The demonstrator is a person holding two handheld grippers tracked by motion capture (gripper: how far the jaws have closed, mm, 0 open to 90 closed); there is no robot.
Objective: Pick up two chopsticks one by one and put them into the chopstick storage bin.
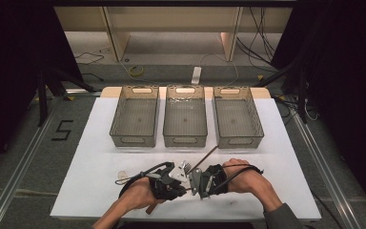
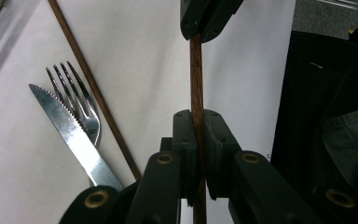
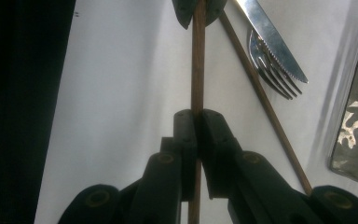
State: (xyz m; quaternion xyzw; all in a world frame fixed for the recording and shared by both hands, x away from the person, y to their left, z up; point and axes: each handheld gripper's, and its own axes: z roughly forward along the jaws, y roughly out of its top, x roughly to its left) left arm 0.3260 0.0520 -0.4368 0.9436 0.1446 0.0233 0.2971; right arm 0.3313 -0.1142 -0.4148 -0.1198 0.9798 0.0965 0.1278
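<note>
High view shows both hands meeting near the front edge of the white bench (image 1: 95,157), the left claw (image 1: 180,177) and right claw (image 1: 193,183) facing one another, each clenched on the same wooden chopstick (image 2: 196,79), which spans the gap between them just above the sheet. Left gripper view confirms a second chopstick (image 2: 93,93), a fork (image 2: 77,100) and a knife (image 2: 70,133) lying beside them, with three empty bins (image 1: 185,121) well beyond. Recommended practice: one claw should release before any lift, the other keeping the stick level and clear of the cutlery.
</note>
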